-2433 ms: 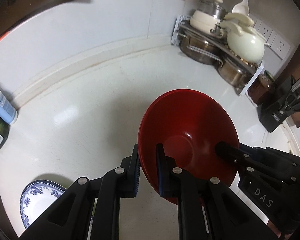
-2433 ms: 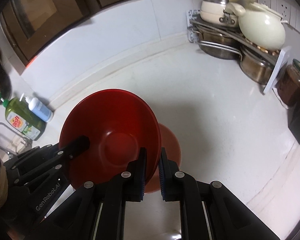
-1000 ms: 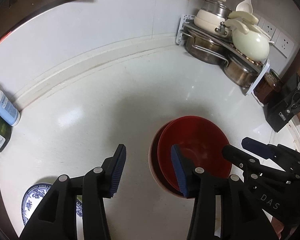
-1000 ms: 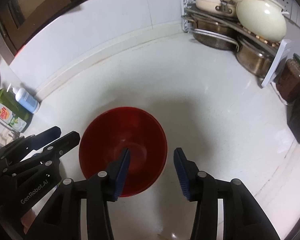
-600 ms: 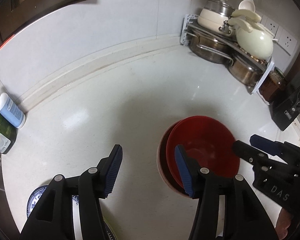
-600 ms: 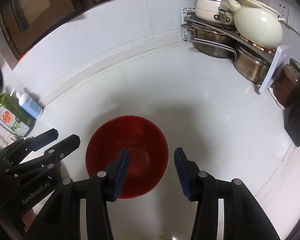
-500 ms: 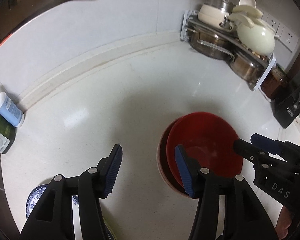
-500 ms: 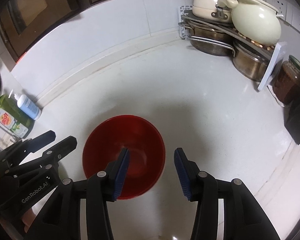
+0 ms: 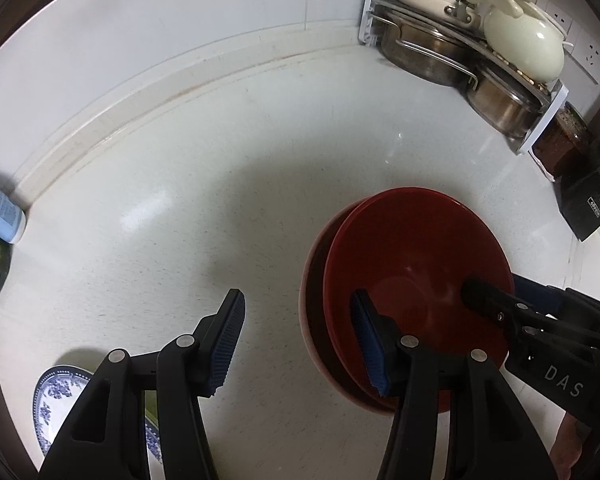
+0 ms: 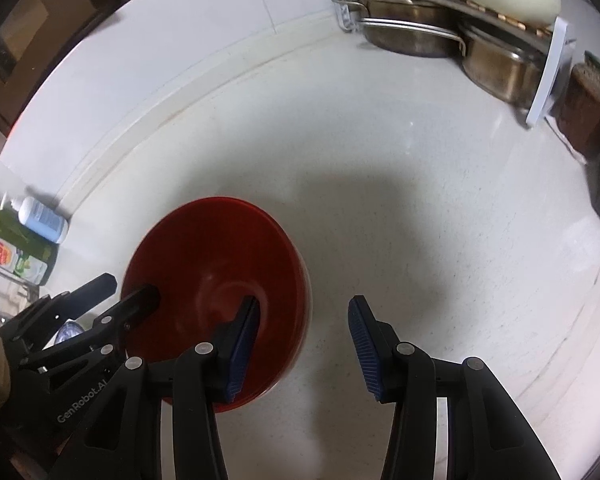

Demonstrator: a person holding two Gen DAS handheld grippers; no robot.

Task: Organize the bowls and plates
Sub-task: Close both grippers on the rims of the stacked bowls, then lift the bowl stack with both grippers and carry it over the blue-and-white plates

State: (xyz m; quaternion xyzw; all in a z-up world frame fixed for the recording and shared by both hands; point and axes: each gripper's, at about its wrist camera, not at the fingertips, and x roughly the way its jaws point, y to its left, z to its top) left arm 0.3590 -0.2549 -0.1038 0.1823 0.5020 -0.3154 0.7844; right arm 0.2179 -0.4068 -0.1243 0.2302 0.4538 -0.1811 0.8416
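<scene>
1. The red bowl (image 9: 416, 264) sat nested inside another reddish bowl (image 9: 312, 300), whose paler rim showed only as a crescent on the left side in the left wrist view. The stack rested on the white counter (image 9: 204, 216), toward its near edge and well away from the back wall.
2. The left gripper (image 9: 300, 344) stood released, its blue-padded jaws apart; the log showed they had just been opening. The rims of both bowls lay between them, the right-hand jaw inside the red bowl and the left-hand one over bare counter, neither pad pressing on anything.
3. The right gripper (image 10: 304, 348) was likewise released, jaws apart. Its left-hand jaw hung over the bowl's inside, its right-hand jaw over bare counter, with the bowl's rim between them and no pad closed on it.
4. Each gripper showed in the other's view, reaching over the red bowl's opposite rim.
5. A blue-and-white patterned plate (image 9: 56, 392) lay at the counter's near left edge, partly hidden behind the left gripper.
6. At the far right corner a white rack (image 9: 540, 128) held steel pots (image 9: 424, 56) and a cream lidded pot (image 9: 520, 48).
7. Beside the rack stood a dark jar (image 9: 564, 140).
8. At the left edge stood a white-and-blue bottle (image 10: 44, 216) and a green bottle (image 10: 12, 252).
</scene>
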